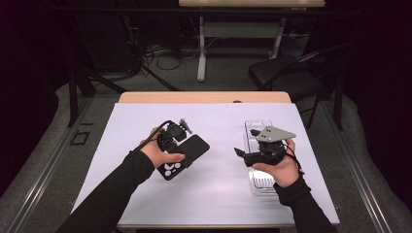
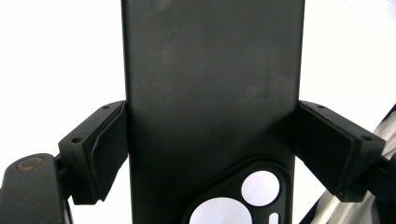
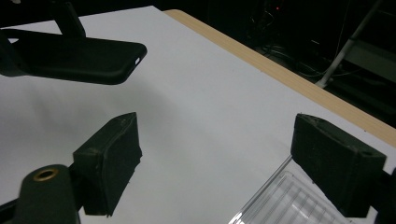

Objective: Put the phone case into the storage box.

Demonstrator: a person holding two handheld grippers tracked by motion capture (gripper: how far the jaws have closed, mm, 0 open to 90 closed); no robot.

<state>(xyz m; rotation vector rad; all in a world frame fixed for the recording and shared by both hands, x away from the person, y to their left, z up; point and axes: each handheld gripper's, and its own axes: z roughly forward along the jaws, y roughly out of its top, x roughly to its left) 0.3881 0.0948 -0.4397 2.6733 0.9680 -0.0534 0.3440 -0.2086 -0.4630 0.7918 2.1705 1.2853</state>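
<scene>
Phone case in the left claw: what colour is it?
Matte black phone case, clearest in the left gripper view.

A wooden table (image 1: pixel 204 97) carries a white sheet (image 1: pixel 214 194) that covers nearly all of its top. A clear plastic tray (image 1: pixel 260 182) lies flat on the sheet's right part.

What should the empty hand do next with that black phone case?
Probably bring the right gripper across to the phone case's free end. The left gripper already clamps the case, while the right one is open with nothing in it, above the clear tray.
</scene>
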